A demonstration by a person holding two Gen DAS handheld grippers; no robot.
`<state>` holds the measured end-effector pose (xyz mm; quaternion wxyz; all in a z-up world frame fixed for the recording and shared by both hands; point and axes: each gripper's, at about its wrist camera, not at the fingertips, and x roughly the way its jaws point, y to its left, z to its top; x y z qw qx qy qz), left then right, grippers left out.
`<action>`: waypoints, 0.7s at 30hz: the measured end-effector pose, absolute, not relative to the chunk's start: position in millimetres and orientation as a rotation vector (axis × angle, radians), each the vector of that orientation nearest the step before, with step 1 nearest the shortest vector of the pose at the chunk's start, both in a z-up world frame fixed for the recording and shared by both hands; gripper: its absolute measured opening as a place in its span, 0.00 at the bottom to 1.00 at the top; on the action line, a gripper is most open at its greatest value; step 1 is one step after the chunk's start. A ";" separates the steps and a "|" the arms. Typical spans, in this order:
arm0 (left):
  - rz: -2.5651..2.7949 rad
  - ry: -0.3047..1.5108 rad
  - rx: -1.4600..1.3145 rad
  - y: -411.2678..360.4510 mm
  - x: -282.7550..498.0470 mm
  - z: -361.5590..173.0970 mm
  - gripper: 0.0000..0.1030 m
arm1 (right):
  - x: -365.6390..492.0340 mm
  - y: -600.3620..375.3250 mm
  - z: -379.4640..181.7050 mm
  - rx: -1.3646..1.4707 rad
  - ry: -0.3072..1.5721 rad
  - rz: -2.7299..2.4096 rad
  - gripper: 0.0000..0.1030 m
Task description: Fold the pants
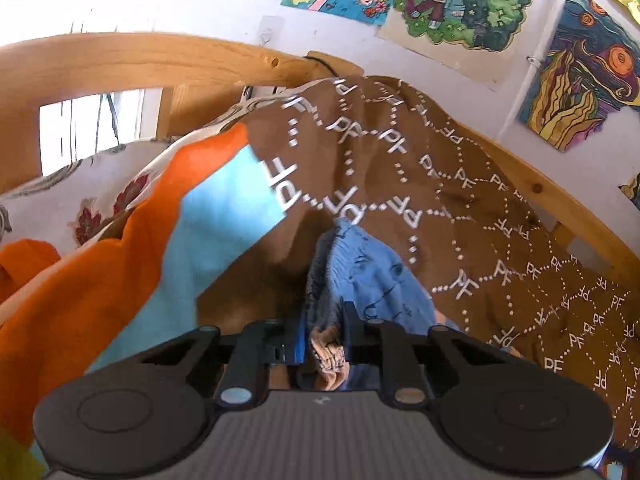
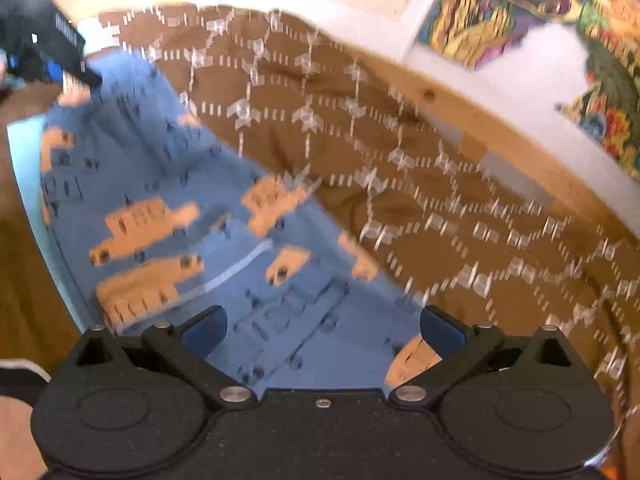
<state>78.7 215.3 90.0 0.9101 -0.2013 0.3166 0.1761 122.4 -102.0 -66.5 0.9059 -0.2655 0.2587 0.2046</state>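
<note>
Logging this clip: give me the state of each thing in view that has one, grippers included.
left gripper: shut on the pants, a bunched fold pinched between its fingers.
right gripper: open, above the pants, holding nothing.
pants: blue with orange print, partly spread on the blanket, one end gathered and lifted by the left gripper.
brown blanket: spread over the bed, wrinkled.
orange and light blue cloth: crumpled beside the blanket.

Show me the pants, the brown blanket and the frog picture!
pants (image 2: 168, 184): right wrist view, spread blue leg.
brown blanket (image 1: 460, 208): left wrist view, its patterned middle.
frog picture (image 1: 460, 0): left wrist view, the middle.
</note>
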 end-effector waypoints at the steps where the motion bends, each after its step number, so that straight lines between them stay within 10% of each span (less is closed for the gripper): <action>1: 0.353 0.649 -0.399 209.4 78.8 94.5 0.18 | 120.9 -101.5 -70.0 -0.553 0.535 0.419 0.99; 21: -0.336 0.638 -0.010 -3.4 88.0 123.9 0.20 | 80.8 -250.2 1.2 -0.300 0.444 0.259 0.99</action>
